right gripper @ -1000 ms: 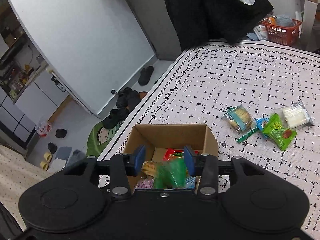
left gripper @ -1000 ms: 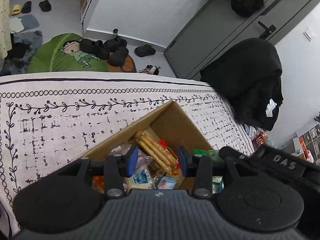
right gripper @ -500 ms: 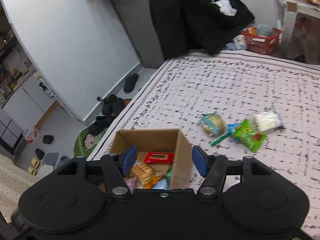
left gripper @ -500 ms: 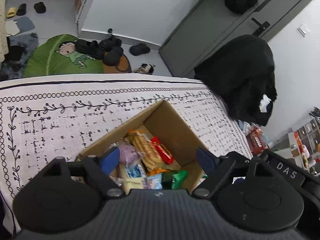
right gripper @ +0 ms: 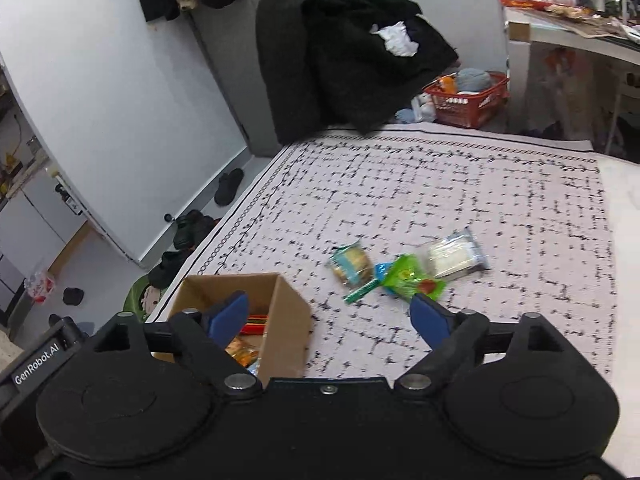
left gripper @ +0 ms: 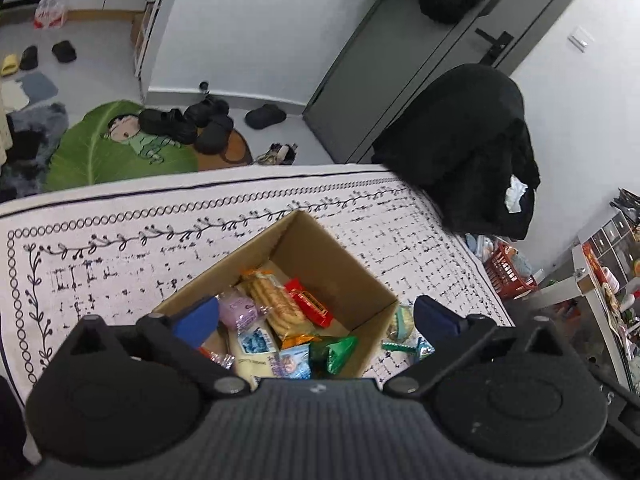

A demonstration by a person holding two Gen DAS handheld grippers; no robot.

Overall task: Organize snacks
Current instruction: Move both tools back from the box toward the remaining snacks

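Note:
A cardboard box sits on the patterned cloth, filled with several wrapped snacks: a biscuit pack, a red bar, a purple pack and a green pack. My left gripper hangs above the box, its jaws opening wide with nothing held between them. My right gripper is beside the box on its right, jaws opening, empty. On the cloth beyond it lie a round biscuit pack, a green packet, a green stick and a clear white pack.
The cloth ends at a dark-lined edge on the left, with shoes and a leaf mat on the floor below. A black coat hangs at the far corner; a red basket stands past it.
Both grippers opened from nearly shut. The biscuit pack and the green pack left the jaws and now lie in the box. The right gripper swung right, off the box toward the loose snacks.

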